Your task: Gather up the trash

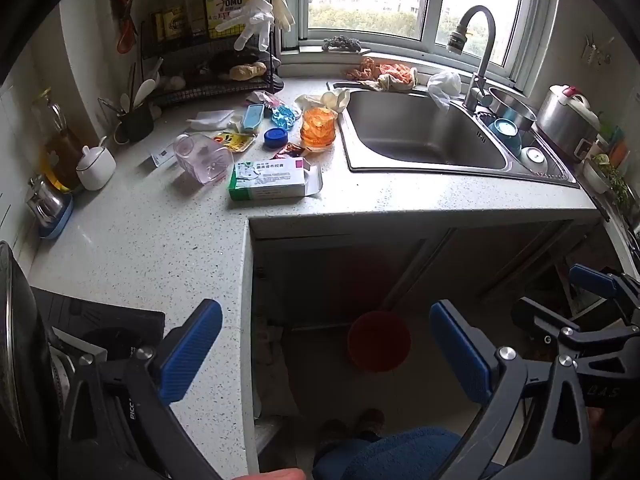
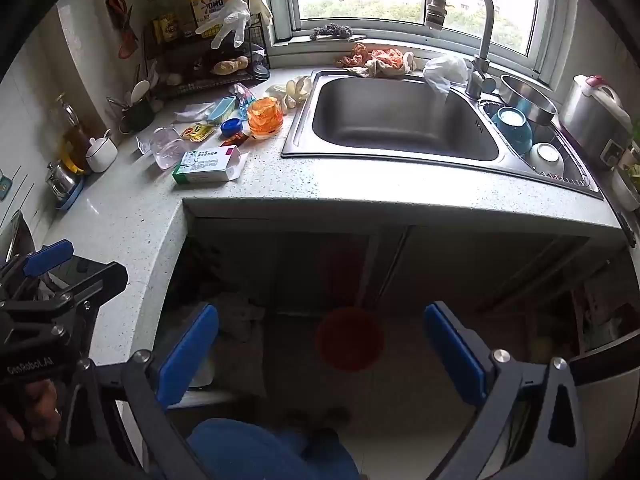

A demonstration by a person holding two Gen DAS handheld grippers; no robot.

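Observation:
Trash lies on the speckled countertop [image 1: 140, 240] left of the sink: a white and green medicine box [image 1: 272, 180] [image 2: 208, 166], a tipped clear pink cup [image 1: 202, 158] [image 2: 168, 146], an orange plastic cup [image 1: 318, 126] [image 2: 265, 117], a blue lid [image 1: 276, 138] [image 2: 231, 127], a yellow sachet [image 1: 234, 141] and a red wrapper [image 1: 290, 151]. A red bin [image 1: 378, 340] [image 2: 349, 338] stands on the floor below. My left gripper [image 1: 326, 356] is open and empty, low in front of the counter corner. My right gripper [image 2: 320, 356] is open and empty above the floor.
A steel sink [image 1: 420, 132] with a tap [image 1: 478, 52] and rags [image 1: 384, 76] behind it. Bowls [image 1: 506, 132] and a rice cooker [image 1: 568, 116] at right. A wire rack [image 1: 208, 60] with bottles and hung gloves, a white sugar pot [image 1: 96, 164] and a stove pan [image 1: 12, 340] at left.

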